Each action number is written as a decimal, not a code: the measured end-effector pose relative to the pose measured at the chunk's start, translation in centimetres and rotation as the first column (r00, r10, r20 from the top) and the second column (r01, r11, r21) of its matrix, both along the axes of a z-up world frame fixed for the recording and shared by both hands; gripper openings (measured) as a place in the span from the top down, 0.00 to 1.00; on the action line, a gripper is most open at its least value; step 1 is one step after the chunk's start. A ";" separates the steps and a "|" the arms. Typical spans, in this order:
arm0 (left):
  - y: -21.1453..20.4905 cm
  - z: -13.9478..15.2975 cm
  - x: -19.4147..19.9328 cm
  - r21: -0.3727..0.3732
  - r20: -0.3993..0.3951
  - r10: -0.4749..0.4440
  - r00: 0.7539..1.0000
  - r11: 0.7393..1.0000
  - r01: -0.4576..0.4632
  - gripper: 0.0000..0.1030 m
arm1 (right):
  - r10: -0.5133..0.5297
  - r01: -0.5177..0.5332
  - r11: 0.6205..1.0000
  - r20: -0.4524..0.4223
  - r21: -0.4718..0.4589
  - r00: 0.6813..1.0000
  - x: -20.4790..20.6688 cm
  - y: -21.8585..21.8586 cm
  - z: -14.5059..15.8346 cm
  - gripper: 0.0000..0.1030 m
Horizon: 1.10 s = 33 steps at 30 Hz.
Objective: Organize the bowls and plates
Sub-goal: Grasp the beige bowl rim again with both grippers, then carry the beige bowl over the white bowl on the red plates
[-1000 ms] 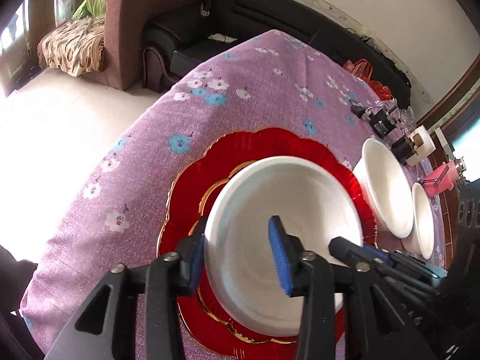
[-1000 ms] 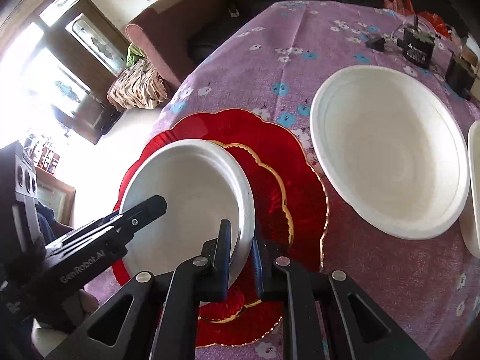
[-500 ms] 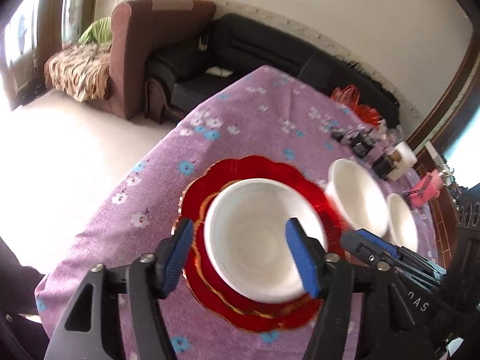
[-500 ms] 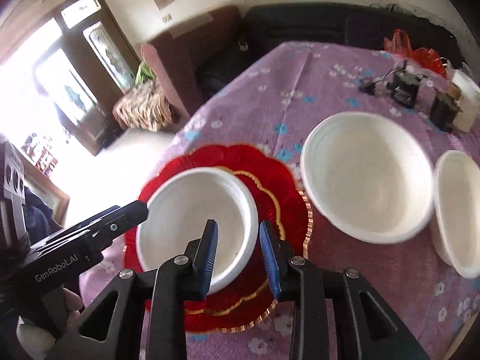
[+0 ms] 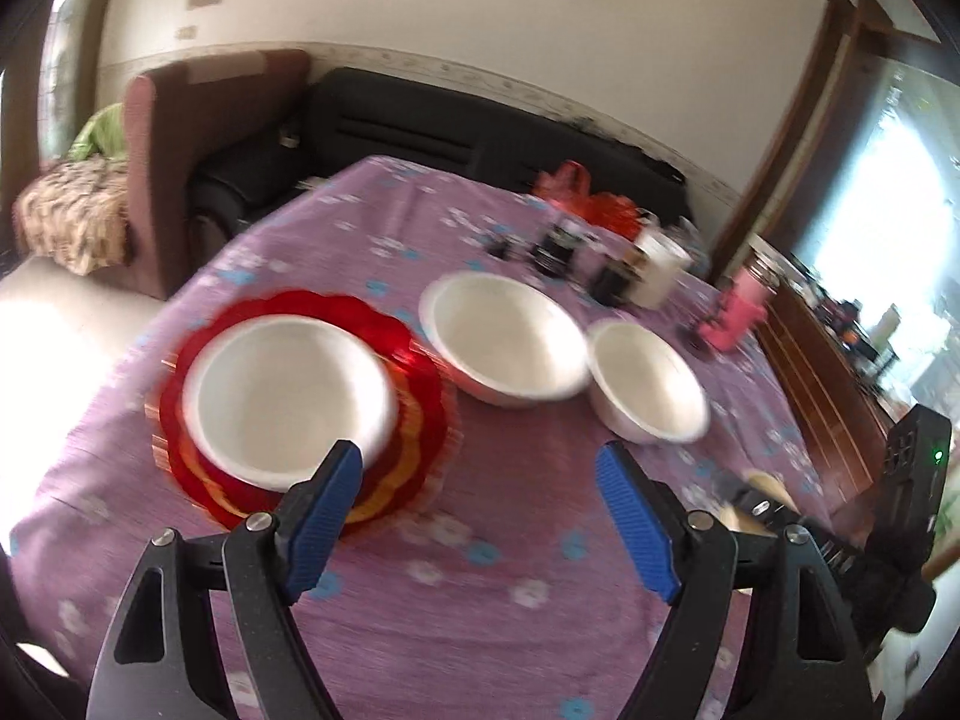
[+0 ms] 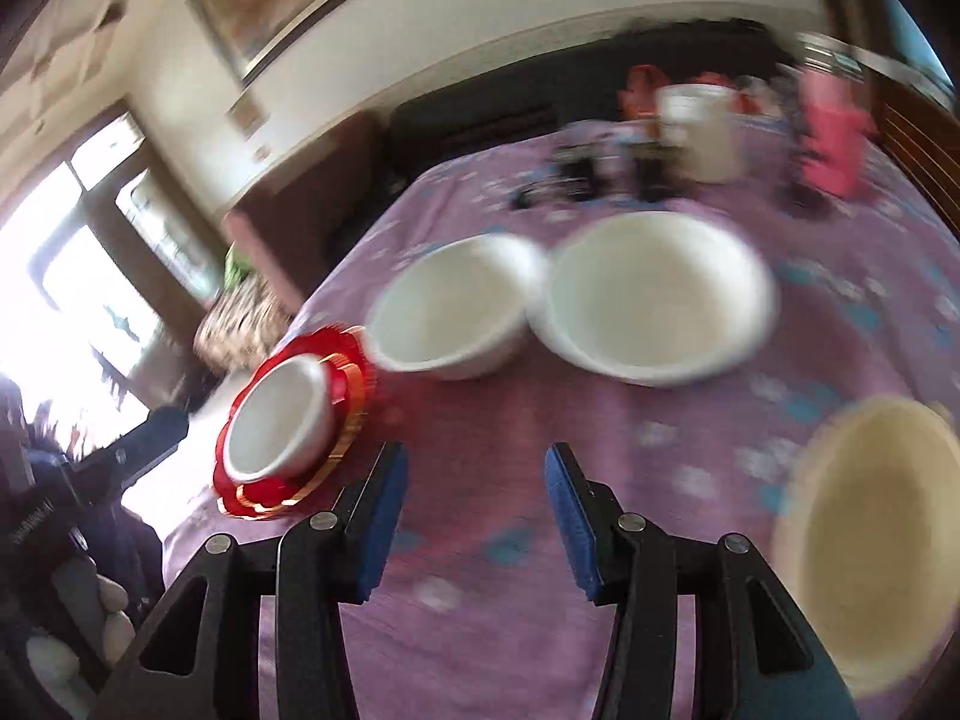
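Tongs left (image 5: 480, 474) and right (image 6: 474, 468) both opening, nothing between them, above purple worktop (image 5: 480, 630); white bowl (image 5: 288, 396) on red plate (image 5: 420, 384); no readable writing.

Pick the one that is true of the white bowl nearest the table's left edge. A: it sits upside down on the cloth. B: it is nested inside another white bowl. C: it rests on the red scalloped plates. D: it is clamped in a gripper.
C: the white bowl sits upright on the red scalloped plates, apart from the other two bowls, with no gripper touching it.
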<state>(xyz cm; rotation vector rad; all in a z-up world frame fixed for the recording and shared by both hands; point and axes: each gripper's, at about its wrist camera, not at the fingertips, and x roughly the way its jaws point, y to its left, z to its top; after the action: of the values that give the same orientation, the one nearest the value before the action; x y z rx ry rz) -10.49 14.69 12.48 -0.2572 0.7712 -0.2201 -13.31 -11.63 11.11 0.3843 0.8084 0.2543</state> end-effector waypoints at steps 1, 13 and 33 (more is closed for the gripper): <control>-0.6 -0.3 0.0 0.005 -0.007 -0.015 1.000 1.000 0.015 0.22 | -0.036 0.036 0.999 0.009 0.005 0.999 -0.9 -1.9 0.1 0.50; -10.3 -3.4 0.7 0.057 -0.129 -0.208 0.970 0.975 0.217 0.22 | -0.421 0.424 0.902 -0.045 0.086 0.906 -8.2 -19.4 -3.0 0.43; -27.6 -10.4 5.1 0.116 -0.279 -0.397 0.874 0.890 0.441 0.27 | -0.323 0.336 0.939 -0.140 0.073 0.936 -6.1 -17.9 -7.2 0.44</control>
<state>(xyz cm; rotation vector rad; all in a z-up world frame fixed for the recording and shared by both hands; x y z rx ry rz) -5.41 -12.96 2.05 0.0606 1.0884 -0.5378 -19.42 -29.55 3.93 0.6238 0.8429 -0.0470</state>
